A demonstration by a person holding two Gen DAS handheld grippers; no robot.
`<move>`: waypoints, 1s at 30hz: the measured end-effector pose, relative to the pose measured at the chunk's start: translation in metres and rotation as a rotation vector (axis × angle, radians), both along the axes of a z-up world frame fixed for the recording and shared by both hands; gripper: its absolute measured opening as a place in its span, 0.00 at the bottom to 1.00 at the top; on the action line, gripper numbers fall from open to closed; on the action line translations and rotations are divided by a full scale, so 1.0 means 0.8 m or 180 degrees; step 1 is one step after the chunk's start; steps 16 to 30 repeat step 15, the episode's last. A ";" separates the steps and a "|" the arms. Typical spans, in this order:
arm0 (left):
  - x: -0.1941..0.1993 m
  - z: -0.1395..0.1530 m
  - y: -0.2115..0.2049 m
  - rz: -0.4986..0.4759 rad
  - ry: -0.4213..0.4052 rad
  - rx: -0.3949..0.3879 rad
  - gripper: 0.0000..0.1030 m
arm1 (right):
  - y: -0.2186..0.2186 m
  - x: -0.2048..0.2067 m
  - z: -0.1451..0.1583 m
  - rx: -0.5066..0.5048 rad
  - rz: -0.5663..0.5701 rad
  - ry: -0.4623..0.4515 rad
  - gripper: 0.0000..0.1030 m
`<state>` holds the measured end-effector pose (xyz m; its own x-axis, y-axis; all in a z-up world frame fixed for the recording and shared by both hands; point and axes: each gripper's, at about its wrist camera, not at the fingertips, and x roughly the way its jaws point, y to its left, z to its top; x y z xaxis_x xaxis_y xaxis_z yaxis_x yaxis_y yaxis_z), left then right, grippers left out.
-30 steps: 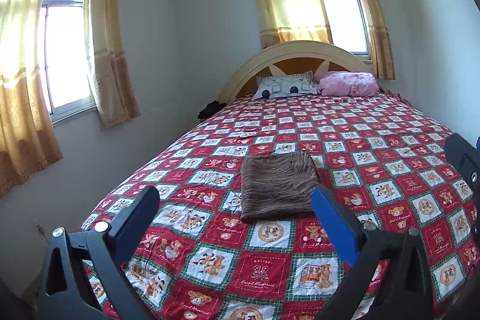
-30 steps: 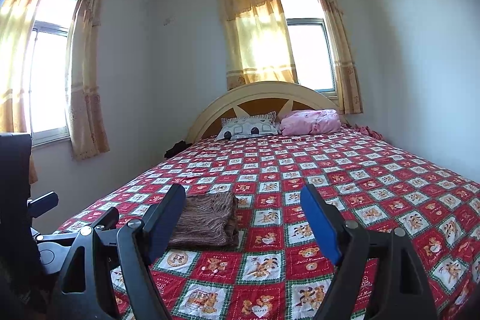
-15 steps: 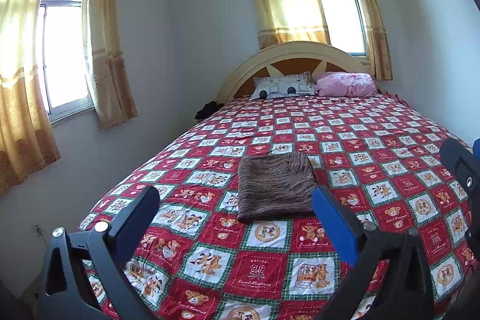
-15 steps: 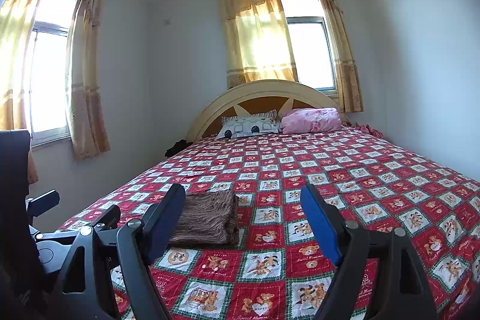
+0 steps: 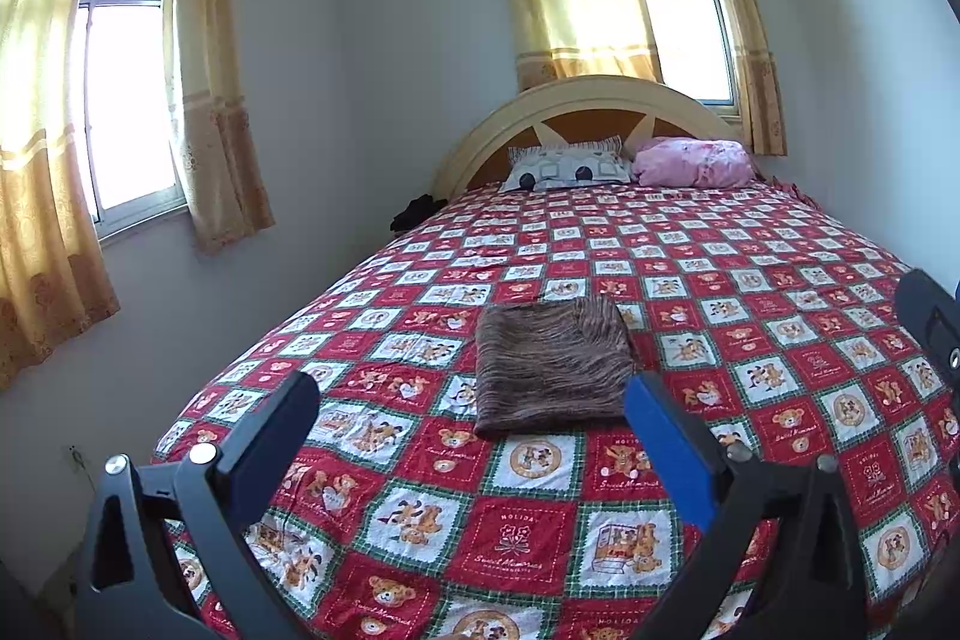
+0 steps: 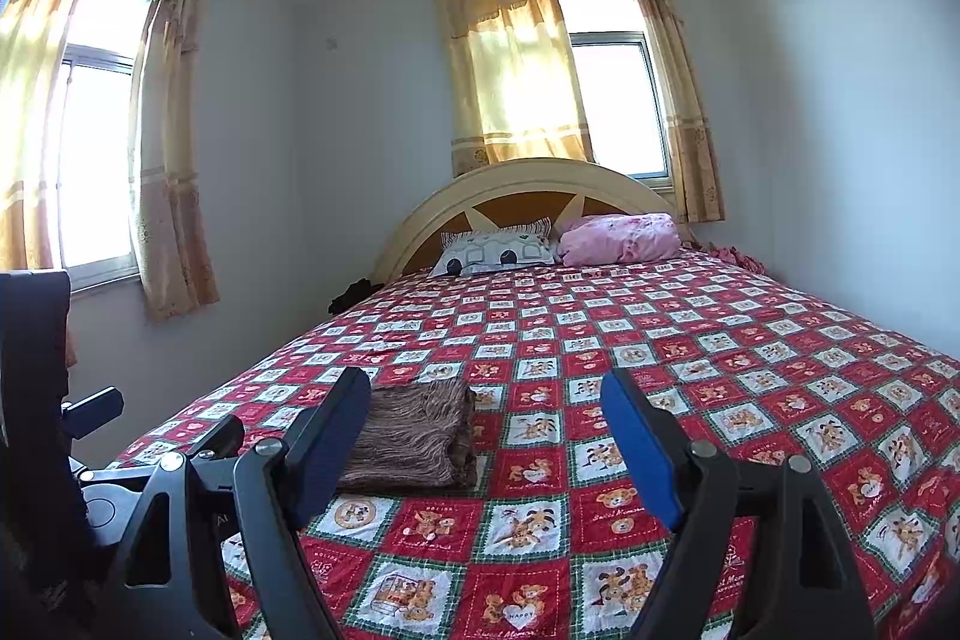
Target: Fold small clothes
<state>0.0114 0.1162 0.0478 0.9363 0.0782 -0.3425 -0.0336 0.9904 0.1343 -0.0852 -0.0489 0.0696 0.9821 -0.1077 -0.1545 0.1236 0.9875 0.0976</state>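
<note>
A brown striped garment (image 5: 552, 367) lies folded into a neat rectangle on the red patterned bedspread (image 5: 750, 316). In the left wrist view my left gripper (image 5: 471, 391) hangs open just short of the garment's near edge, nothing between its blue pads. From the right wrist view the same folded garment (image 6: 414, 436) sits behind the left finger (image 6: 330, 436) of my right gripper (image 6: 486, 394). That gripper is open and empty, raised off the bed to the right of the garment. Part of the right gripper shows at the left view's right edge.
A patterned pillow (image 5: 567, 166) and a pink bundle (image 5: 696, 160) lie at the arched headboard (image 5: 576, 100). A dark item (image 5: 417, 211) rests beside the bed's far left corner. Curtained windows line the left and back walls; a white wall runs along the right.
</note>
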 end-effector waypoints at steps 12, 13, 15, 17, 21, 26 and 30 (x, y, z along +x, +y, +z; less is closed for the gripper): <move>0.001 -0.001 0.002 -0.0064 0.0007 -0.0123 1.00 | 0.003 0.000 -0.004 -0.0026 -0.0001 0.0020 0.78; 0.001 -0.001 0.002 -0.0064 0.0005 -0.0110 1.00 | 0.003 0.000 -0.004 -0.0021 0.0001 0.0020 0.78; 0.003 -0.002 0.002 -0.0067 0.0019 -0.0091 1.00 | 0.001 0.000 -0.004 -0.0007 -0.0007 0.0013 0.78; 0.003 -0.002 0.002 -0.0067 0.0019 -0.0091 1.00 | 0.001 0.000 -0.004 -0.0007 -0.0007 0.0013 0.78; 0.003 -0.002 0.002 -0.0067 0.0019 -0.0091 1.00 | 0.001 0.000 -0.004 -0.0007 -0.0007 0.0013 0.78; 0.003 -0.002 0.002 -0.0067 0.0019 -0.0091 1.00 | 0.001 0.000 -0.004 -0.0007 -0.0007 0.0013 0.78; 0.003 -0.002 0.002 -0.0067 0.0019 -0.0091 1.00 | 0.001 0.000 -0.004 -0.0007 -0.0007 0.0013 0.78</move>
